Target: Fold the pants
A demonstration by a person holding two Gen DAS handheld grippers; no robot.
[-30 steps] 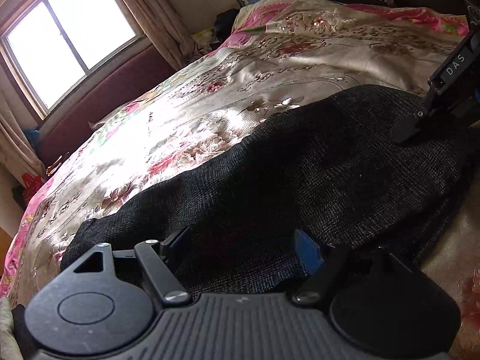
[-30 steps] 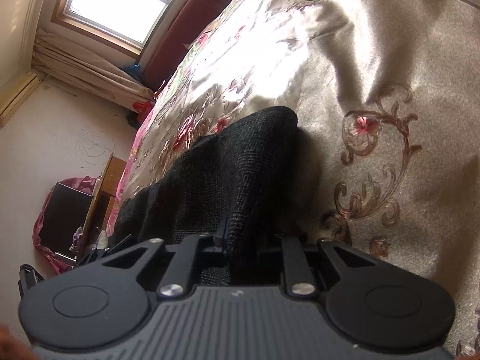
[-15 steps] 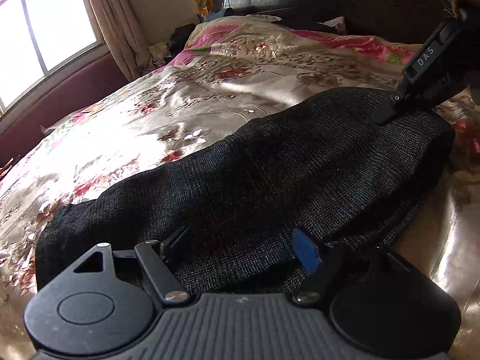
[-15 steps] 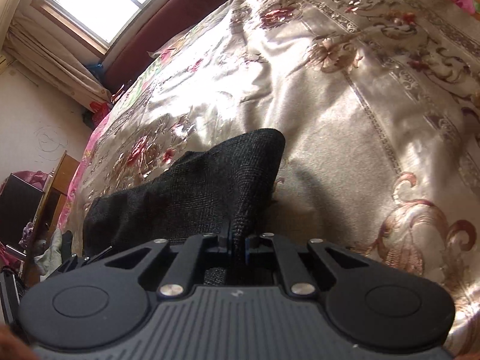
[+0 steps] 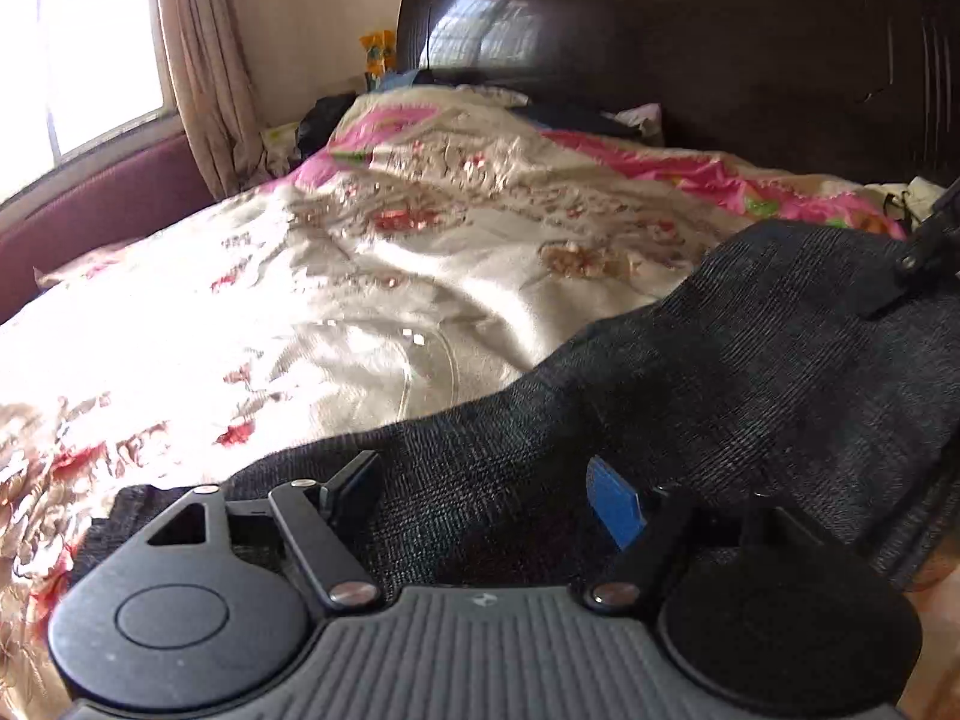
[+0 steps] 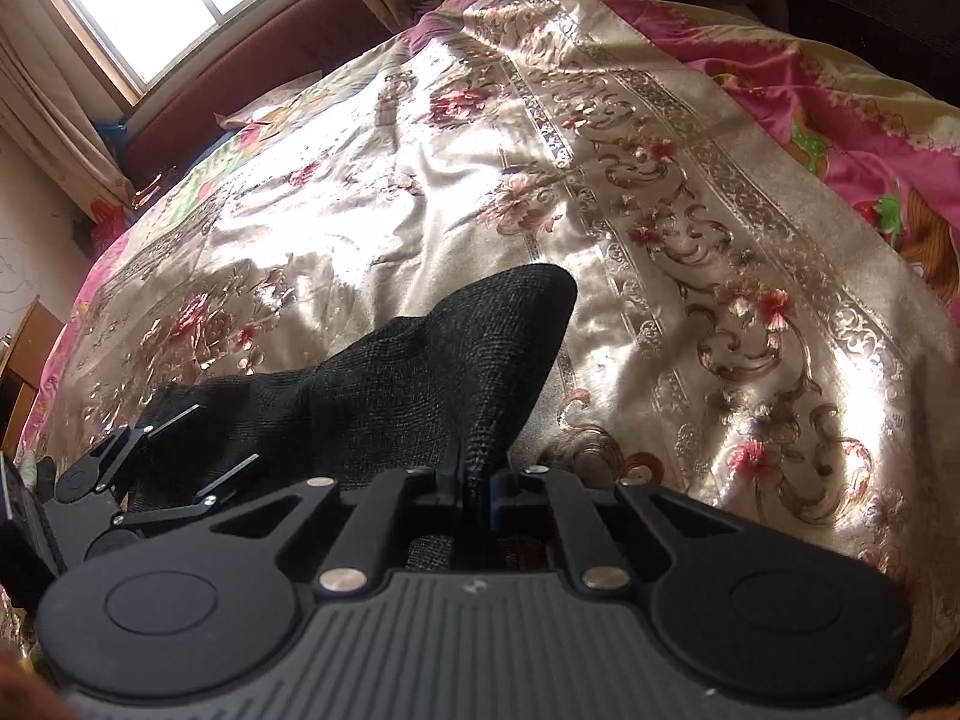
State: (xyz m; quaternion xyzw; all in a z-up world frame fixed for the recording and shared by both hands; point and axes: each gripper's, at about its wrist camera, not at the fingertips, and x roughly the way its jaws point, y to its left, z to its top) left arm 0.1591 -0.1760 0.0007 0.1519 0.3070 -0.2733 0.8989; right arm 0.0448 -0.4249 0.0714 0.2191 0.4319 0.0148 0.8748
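Right gripper (image 6: 474, 480) is clamped shut on a pinch of the pants (image 6: 432, 372); in the right wrist view a ridge of dark knit rises straight out of the closed jaws toward 12 o'clock and ends in a rounded tip over the bedspread (image 6: 690, 240).

Left gripper (image 5: 486, 480) has its jaws spread wide, fabric lying between and under them. I can't see it pinching anything, so I read it as not holding. The blue pad on one finger (image 5: 615, 501) is clear of the cloth on its inner face.

Pants lie on the bed. In the left wrist view the long axis runs from about 7 o'clock, near the left jaws, up to 2 o'clock, where the right tool's tip (image 5: 918, 276) sits on the raised end. From the right view, the left tool (image 6: 174, 462) is at 9 o'clock on the same cloth.

My call: the right one carries the lifted end and the left sits on the low end, so the fold turns on that 7-to-2 line. The right end gets carried across toward the left. The left one needs to close or pin first, else the whole piece drags.

Headboard (image 5: 720, 48) at 12, window (image 5: 78, 48) at 10.
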